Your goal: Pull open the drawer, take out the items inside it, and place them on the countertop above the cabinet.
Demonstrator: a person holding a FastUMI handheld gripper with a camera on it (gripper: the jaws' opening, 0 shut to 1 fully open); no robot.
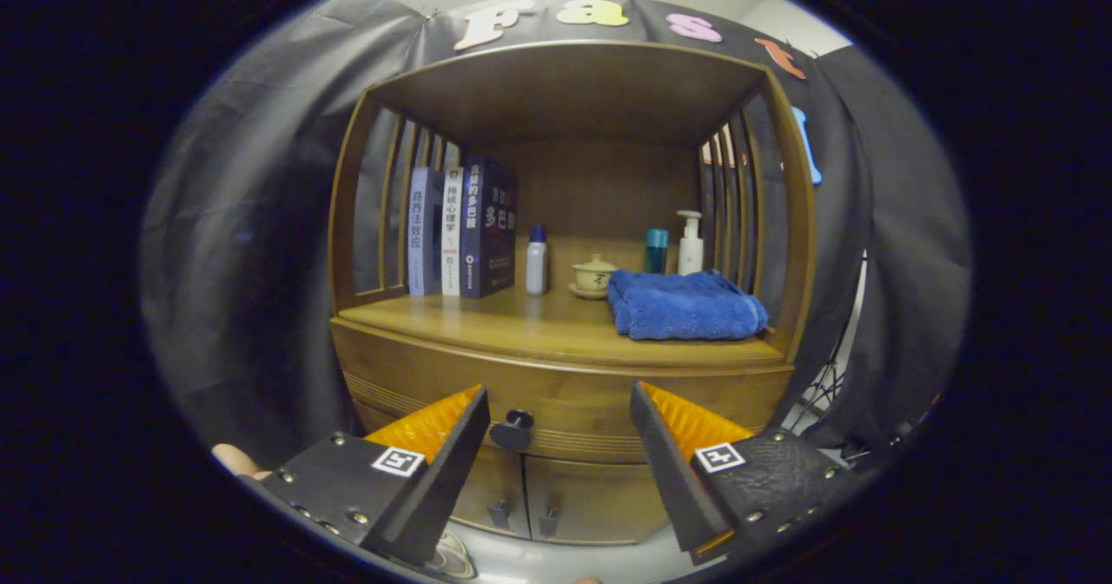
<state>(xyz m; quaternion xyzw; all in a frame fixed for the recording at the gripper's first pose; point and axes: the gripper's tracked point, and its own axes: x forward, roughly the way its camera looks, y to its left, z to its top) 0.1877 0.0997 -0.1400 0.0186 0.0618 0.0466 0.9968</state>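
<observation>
I've got my gripper [560, 410] spread wide with nothing between the fingers, and it's facing the front of the cabinet [565, 367]. The drawer [573, 397] is shut, sitting right under the countertop [521, 323], and its dark round knob [514, 428] shows between my fingers, though well off toward the left one rather than centred. That's my first worry: if I close from here, the left finger may meet the knob first and nudge it sideways, or the pinch may land on its edge and slip off as I pull. I'd want to line up on the knob before squeezing. Below the knob are two lower doors with small handles [523, 517], close enough that a low approach could catch one of those instead. Whatever is inside the drawer I can't tell yet. Above the knob, the countertop is already busy: books [460, 232] to the left, a small white bottle [537, 261], a lidded cup [594, 275], a blue towel [682, 306] to the right with a pump bottle [691, 243] behind it. Landing room is mostly the bare front strip, so a careless drop-off could knock something over.
</observation>
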